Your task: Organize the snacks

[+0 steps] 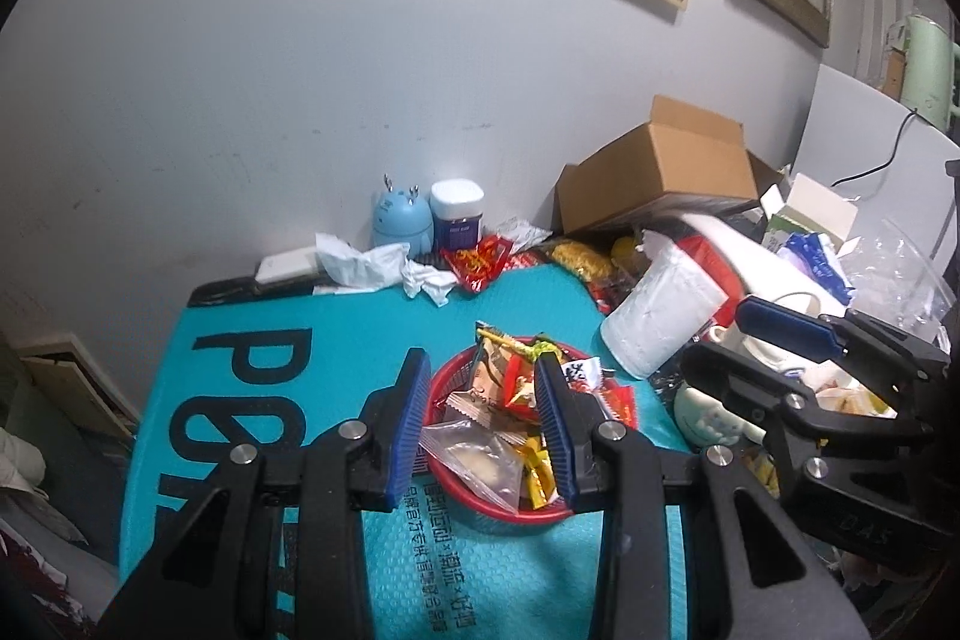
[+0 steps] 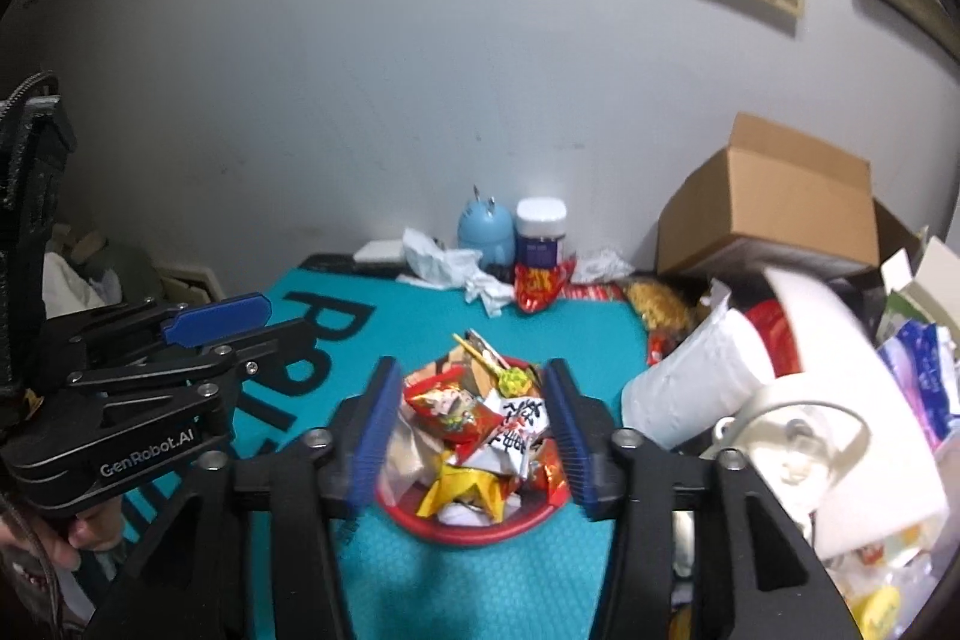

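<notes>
A red basket [image 1: 507, 511] [image 2: 474, 529] full of snack packets sits on a teal mat [image 1: 252, 358] [image 2: 420, 316]. In it lie a clear packet [image 1: 480, 457], red and yellow packets [image 2: 456, 409] and a lollipop [image 2: 513, 379]. My left gripper [image 1: 483, 382] is open and empty, its blue pads [image 1: 414, 418] spread above the basket. My right gripper [image 2: 474, 388] is open and empty above the basket too. Each gripper shows in the other's view, the right [image 1: 798, 340] and the left [image 2: 216, 322].
At the back by the wall stand a blue toy [image 1: 399, 217], a white-lidded jar [image 1: 457, 211], crumpled tissues [image 1: 384, 265] and a red snack bag [image 1: 480, 259]. A paper roll [image 1: 660, 322], a cardboard box [image 1: 666, 166] and clutter fill the right side.
</notes>
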The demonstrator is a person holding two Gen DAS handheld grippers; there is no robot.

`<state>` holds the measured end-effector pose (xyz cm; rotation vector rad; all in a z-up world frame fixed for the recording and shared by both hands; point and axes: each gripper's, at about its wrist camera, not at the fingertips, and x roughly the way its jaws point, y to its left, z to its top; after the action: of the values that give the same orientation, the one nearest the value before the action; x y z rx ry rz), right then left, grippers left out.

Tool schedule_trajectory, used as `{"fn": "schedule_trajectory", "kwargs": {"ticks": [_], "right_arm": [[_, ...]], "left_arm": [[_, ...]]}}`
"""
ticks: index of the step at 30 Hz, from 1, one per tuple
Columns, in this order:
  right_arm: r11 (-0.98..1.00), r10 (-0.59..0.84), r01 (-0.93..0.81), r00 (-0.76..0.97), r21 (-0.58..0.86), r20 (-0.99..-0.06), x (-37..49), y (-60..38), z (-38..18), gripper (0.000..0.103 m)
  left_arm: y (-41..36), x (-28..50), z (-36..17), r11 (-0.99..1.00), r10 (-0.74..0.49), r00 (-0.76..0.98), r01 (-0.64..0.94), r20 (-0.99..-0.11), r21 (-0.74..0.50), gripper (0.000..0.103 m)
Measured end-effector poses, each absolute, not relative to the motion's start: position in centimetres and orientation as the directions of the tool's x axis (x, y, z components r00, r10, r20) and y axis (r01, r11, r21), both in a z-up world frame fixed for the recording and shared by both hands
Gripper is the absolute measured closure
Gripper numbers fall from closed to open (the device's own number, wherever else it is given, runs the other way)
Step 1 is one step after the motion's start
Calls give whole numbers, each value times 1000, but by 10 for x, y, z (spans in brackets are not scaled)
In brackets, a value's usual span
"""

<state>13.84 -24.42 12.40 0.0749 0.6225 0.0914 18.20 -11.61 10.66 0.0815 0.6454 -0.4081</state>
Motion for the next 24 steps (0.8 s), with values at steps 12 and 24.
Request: {"fn": "schedule_trajectory", "kwargs": {"ticks": [12, 24], "right_arm": [[997, 69, -44, 848, 59, -526, 79, -239, 141, 20], [997, 59, -18, 823, 77, -564, 37, -237, 114, 17]], "left_arm": [[-110, 127, 122, 908, -371, 741, 416, -560, -50, 50], [-108, 80, 100, 916, -349, 740, 399, -575, -41, 50]]}}
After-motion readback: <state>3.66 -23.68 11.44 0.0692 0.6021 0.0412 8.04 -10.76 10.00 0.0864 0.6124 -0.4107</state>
